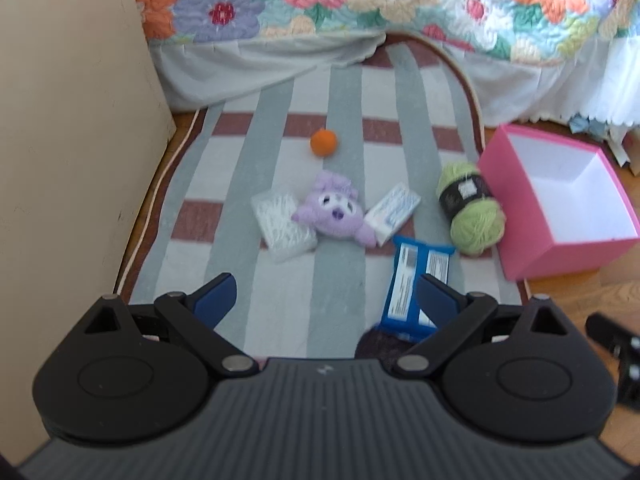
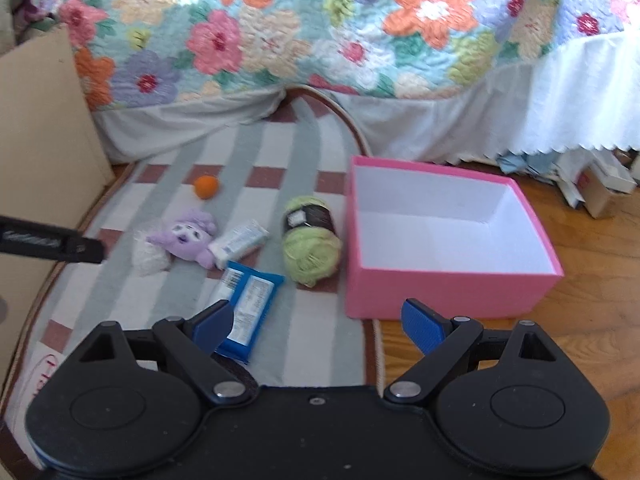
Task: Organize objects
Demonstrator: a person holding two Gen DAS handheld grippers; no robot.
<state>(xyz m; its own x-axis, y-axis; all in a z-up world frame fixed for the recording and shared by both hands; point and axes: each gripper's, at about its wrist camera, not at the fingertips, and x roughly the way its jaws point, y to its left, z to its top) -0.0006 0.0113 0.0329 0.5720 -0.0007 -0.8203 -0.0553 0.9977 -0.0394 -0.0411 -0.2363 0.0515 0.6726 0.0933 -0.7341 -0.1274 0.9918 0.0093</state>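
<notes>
Both claws gape empty; blue packet (image 1: 412,280) lies lengthwise toward the bed.

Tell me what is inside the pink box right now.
Nothing visible: the pink box shows only bare white walls and floor in the right wrist view. Its near wall hides a strip of floor behind it, so something flat there could go unseen.

A striped rug (image 1: 280,152) of grey-green, white and dull red covers part of a wooden floor (image 2: 592,240). On the rug lie an orange ball (image 1: 323,142), a purple plush toy (image 1: 334,210), a clear white packet (image 1: 282,222), a small white box (image 1: 392,213), a blue packet (image 1: 412,280) and green yarn (image 1: 472,208) — a pink box (image 2: 440,292) stands at its edge, mostly on the wood.
</notes>
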